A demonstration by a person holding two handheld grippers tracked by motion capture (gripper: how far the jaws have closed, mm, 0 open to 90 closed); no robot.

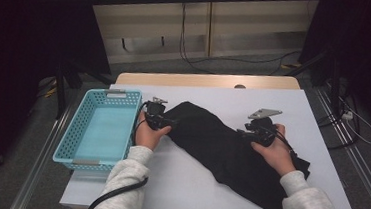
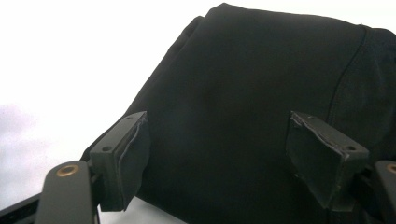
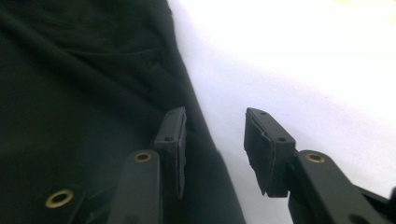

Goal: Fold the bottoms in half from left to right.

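One black cloth [image 1: 230, 148] – one blue basket [image 1: 102, 128] – two claws.

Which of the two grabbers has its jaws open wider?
The left gripper, beside the blue basket. Its jaws gape wide over the black cloth; the right gripper leaves a narrower gap at the cloth's edge.

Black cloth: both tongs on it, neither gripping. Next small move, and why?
Probably close the right tongs on the cloth's edge. The black cloth lies spread on the white table, and that edge runs between the right jaws, which stand apart with nothing pinched. The left tongs are open over the cloth's other end, so they could pinch next. The blue basket waits alongside.
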